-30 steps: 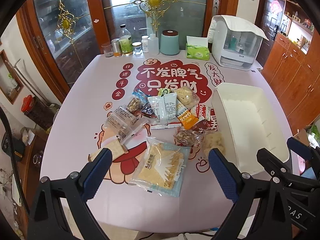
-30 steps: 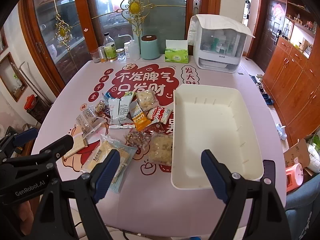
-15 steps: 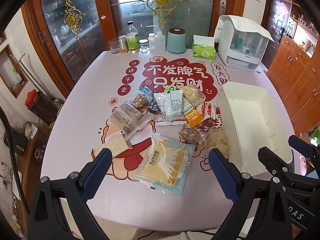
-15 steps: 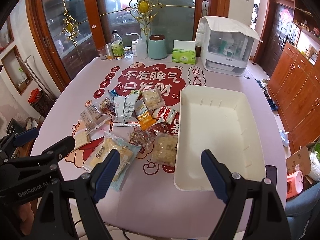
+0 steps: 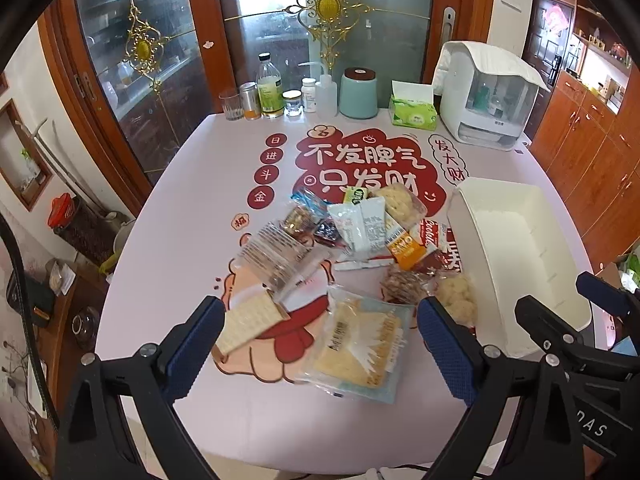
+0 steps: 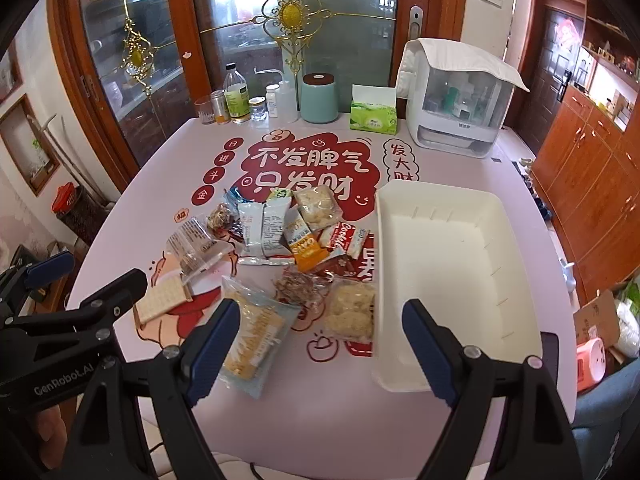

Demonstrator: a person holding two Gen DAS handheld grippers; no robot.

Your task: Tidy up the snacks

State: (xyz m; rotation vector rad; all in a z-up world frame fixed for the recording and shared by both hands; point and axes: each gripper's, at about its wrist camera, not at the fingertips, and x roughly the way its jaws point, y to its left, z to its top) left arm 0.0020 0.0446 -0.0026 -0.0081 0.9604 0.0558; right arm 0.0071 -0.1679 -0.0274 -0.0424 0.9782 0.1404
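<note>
Both the left gripper (image 5: pixel 320 344) and the right gripper (image 6: pixel 320 344) hang wide open and empty over the table's (image 5: pixel 168 240) near edge, ready to grab, with the snacks (image 6: pixel 276 240) piled mid-table beside the empty white bin (image 6: pixel 448 248) by the right edge.

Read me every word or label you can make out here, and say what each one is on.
"不发脾气 只发财": tablecloth, red cloud.
"日进斗金": its red dots.
"发大财": its white oval.
"Cookie": red-and-white packet.
"GenRobot.AI": left gripper body.
Other snack wrappers, bottle labels: too small or blurred.
</note>
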